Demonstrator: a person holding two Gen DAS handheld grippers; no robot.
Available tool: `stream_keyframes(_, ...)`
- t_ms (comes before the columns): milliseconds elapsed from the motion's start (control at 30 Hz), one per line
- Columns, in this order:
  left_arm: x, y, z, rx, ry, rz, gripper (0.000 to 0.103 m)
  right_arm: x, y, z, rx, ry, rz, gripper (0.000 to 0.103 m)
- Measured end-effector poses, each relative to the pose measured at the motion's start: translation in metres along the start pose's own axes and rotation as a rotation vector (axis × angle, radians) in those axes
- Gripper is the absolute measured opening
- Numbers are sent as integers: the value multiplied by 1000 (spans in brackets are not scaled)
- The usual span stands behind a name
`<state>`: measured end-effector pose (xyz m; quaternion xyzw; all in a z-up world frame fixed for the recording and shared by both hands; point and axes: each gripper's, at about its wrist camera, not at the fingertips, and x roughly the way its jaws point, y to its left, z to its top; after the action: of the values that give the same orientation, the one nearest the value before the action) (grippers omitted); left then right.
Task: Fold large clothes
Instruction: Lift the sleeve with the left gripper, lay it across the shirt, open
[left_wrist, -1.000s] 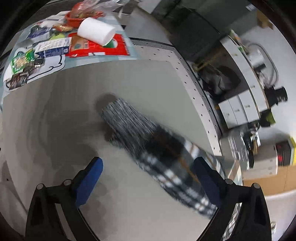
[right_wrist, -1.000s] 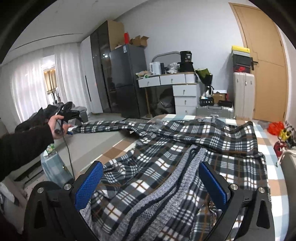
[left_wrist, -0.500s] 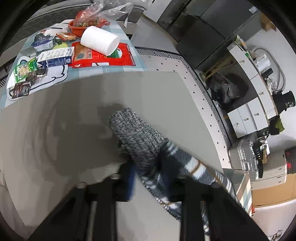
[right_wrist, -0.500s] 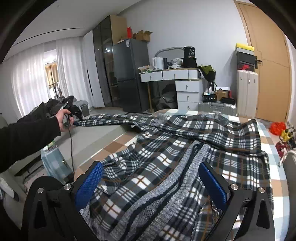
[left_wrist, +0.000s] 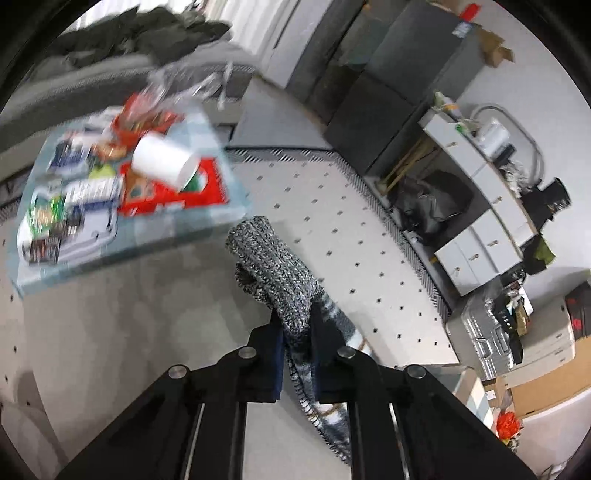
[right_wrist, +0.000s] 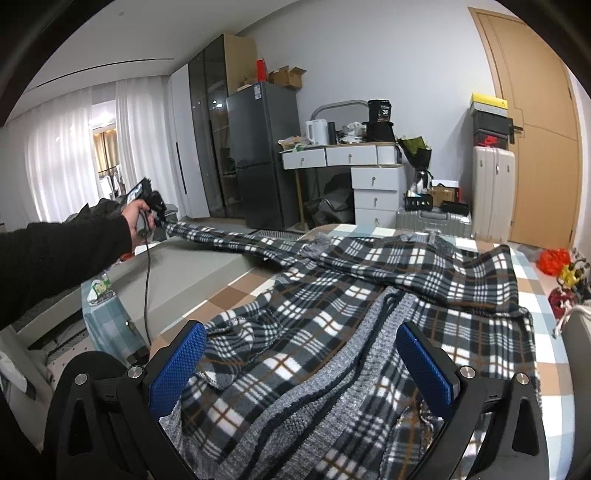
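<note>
- left gripper (left_wrist: 297, 334): jaws clamped nearly shut on the sleeve cuff (left_wrist: 273, 269), grey knit end sticking out past the pads toward frame centre. grip looks thin, just the cuff edge between the pads.
- right gripper (right_wrist: 301, 363): jaws wide open, nothing held, hovering over the lower part of the plaid jacket (right_wrist: 388, 295), which is spread on the bed (right_wrist: 546, 332), centre to right of the right wrist view.
- the sleeve (right_wrist: 229, 238) runs out left from the jacket body to the left hand (right_wrist: 138, 218), raised off the grey ledge, mid-left of that view.
- risk 1: cuff slips out. knit is stretchy and i only have the tip; any more pull and it could creep through the pads.
- risk 2: dragging the whole jacket. nothing pins the body, so a hard sleeve pull could shift it and ruin the lay-flat.
- risk 3: the cluttered side table (left_wrist: 155, 236) with the white roll (left_wrist: 164, 164) sits upper left of the left wrist view, near the cuff. a wide swing could sweep stuff off.
- risk 4: the cable (right_wrist: 147, 288) hanging from the left hand could snag the ledge corner.
- left wrist view is motion-blurred, so i can't confirm how deep the bite is.
</note>
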<state>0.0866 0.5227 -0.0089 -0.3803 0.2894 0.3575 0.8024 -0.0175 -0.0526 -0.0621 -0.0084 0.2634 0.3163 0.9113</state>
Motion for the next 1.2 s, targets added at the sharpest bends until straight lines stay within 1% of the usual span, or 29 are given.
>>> stream_keyframes(100, -14, -21, 7, 32, -35, -33, 6, -2, -2, 0, 6, -3, 7, 103)
stream_keyframes(200, -31, -44, 9, 62, -69, -87, 6, -3, -3, 1, 12, -8, 13, 103)
stream_keyframes(233, -33, -48, 8, 68, -74, -103, 6, -4, -4, 2, 15, -10, 14, 103)
stream_keyframes(367, -55, -88, -2, 159, -104, -159, 6, -9, -7, 3, 26, -21, 27, 103)
stream_keyframes(400, -57, -93, -3, 169, -104, -176, 6, -10, -7, 3, 29, -26, 29, 103)
stream_keyframes(467, -69, -114, -11, 201, -106, -223, 6, -14, -9, 4, 40, -35, 37, 103)
stream_keyframes(600, -93, -159, -33, 289, -98, -291, 6, -21, -10, 5, 57, -50, 59, 103)
stream_keyframes(667, -106, -182, -48, 332, -86, -326, 6, -26, -9, 5, 60, -58, 63, 103)
stream_keyframes(700, -114, -199, -61, 358, -71, -346, 6, -27, -10, 6, 65, -61, 67, 103)
stream_keyframes(733, -117, -205, -64, 371, -58, -357, 6, -29, -10, 6, 74, -64, 76, 103)
stream_keyframes(800, -124, -227, -84, 384, -27, -383, 6, -34, -11, 7, 81, -70, 85, 103)
stream_keyframes(867, -125, -250, -111, 415, 16, -407, 6, -41, -16, 8, 89, -92, 83, 103)
stream_keyframes(967, -128, -283, -160, 498, 58, -452, 6, -54, -39, 10, 153, -134, 50, 103)
stream_keyframes(1033, -128, -303, -196, 567, 87, -482, 6, -65, -61, 10, 236, -169, 21, 103)
stream_keyframes(1067, -126, -313, -217, 600, 113, -496, 6, -71, -73, 10, 286, -187, 8, 103)
stream_keyframes(1167, -118, -330, -272, 665, 188, -534, 6, -90, -111, 5, 458, -261, 11, 103)
stream_keyframes(1200, -112, -333, -293, 685, 221, -548, 6, -98, -125, 0, 533, -296, 5, 103)
